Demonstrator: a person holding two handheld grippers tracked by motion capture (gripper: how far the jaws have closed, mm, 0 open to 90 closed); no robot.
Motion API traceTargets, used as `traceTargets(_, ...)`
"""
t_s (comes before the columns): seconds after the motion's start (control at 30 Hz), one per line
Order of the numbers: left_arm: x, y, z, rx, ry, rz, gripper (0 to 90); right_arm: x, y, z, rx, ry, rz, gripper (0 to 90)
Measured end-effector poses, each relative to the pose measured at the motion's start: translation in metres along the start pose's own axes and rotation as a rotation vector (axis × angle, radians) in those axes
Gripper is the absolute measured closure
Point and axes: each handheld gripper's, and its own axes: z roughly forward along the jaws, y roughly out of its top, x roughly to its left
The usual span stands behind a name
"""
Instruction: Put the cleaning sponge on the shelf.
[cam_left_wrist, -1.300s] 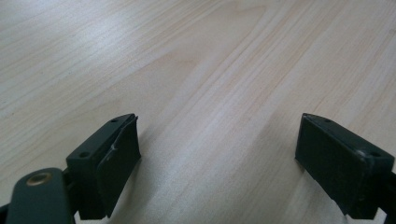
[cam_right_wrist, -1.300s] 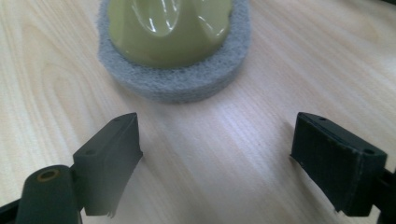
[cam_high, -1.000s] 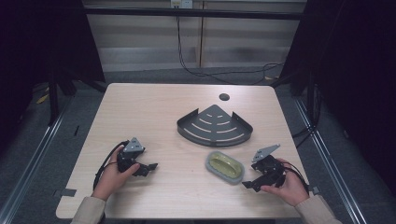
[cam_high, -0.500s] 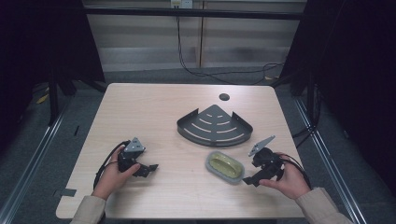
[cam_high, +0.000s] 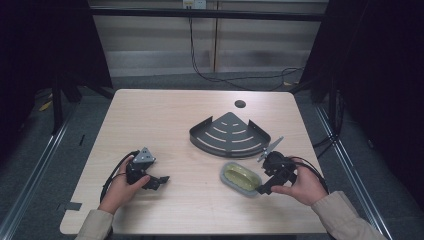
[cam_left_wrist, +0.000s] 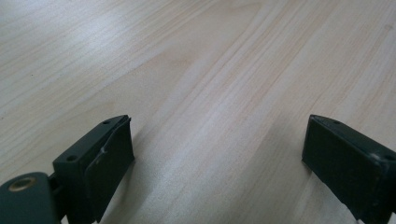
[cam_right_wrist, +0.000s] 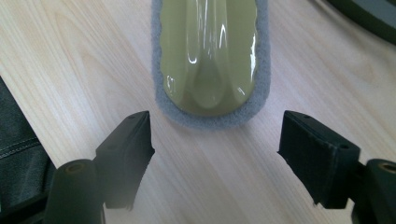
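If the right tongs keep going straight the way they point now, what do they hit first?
Most likely the olive scrubbing pad: the right tongs stand open with its near end centred just ahead of them on the table. They may be slightly above it; height is unclear.

The scrubbing pad (cam_right_wrist: 208, 60) is cut off at top.

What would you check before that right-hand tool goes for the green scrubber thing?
1. Right tool jaws apart, nothing between them; they have just been closing a little: ok.
2. Green scrubber lies flat on the table, straight ahead of the jaws: ok.
3. Jaws wider than the scrubber's grey pad: ok, narrowly.
4. Dark corner rack stands apart from the scrubber: ok.
5. Left tool open over bare wood, out of the way: ok.
6. Whether the scrubber is slippery: cannot tell.
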Motion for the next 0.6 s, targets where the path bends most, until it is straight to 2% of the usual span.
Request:
traceTargets(0.33, 0.0, 0.0, 0.0, 0.0, 0.0, 0.0, 8.2, 0.001, 0.02, -0.001, 0.055, 0.019, 0.035, 33.3)
traceTargets(0.6, 0.0, 0.0, 0.0, 0.0, 0.0, 0.0, 8.2, 0.001, 0.031, 0.006, 0.078, 0.009, 0.007, 38.6)
